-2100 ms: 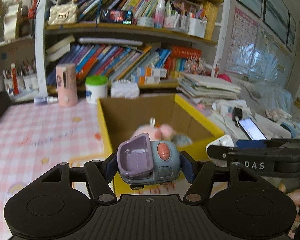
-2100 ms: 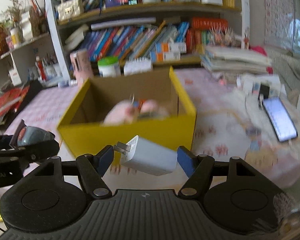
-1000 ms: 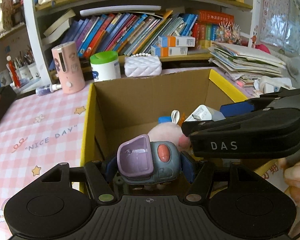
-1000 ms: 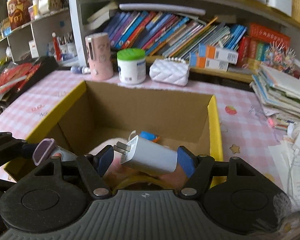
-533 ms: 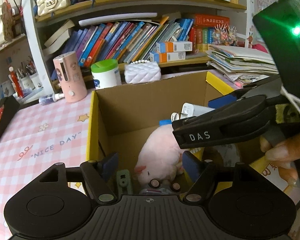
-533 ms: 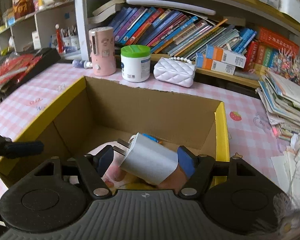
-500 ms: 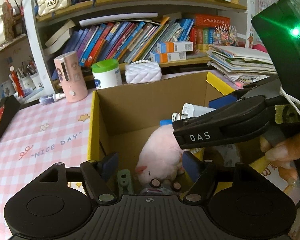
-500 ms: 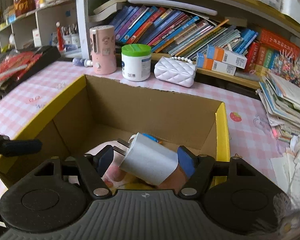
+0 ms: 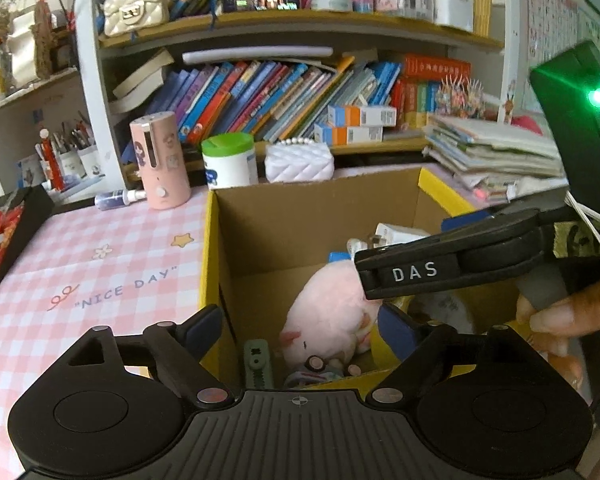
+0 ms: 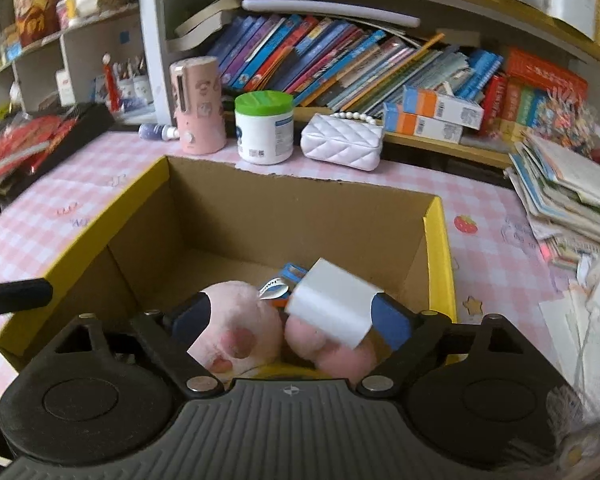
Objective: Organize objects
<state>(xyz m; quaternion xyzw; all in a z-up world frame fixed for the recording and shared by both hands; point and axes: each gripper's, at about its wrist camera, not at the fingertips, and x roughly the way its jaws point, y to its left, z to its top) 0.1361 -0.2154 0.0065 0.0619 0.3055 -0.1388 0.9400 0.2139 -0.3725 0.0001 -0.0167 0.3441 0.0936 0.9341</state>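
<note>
A yellow cardboard box [image 9: 209, 248] [image 10: 436, 240] stands on the pink checked table. Inside lie a pink plush toy [image 9: 332, 304] [image 10: 236, 320], a small green item [image 9: 256, 364] and the blue-grey toy car [image 9: 320, 368], wheels up. My left gripper [image 9: 300, 330] hangs over the box's near edge, its jaws opening with nothing between them. My right gripper [image 10: 292, 318] is over the box too, jaws opening. The white charger [image 10: 332, 304] [image 9: 396, 236] sits tilted between them, against the right pad and clear of the left one.
Behind the box stand a pink dispenser [image 10: 198, 108], a green-lidded jar [image 10: 265, 128] and a white quilted purse [image 10: 342, 140]. Stacked books and papers [image 10: 572, 188] lie at the right. A black tray [image 9: 16, 232] sits at the left. A hand [image 9: 556, 320] holds the right gripper.
The toy car left my left gripper and lies in the box; those jaws widened. The right jaws spread off the charger, which tipped toward the right finger.
</note>
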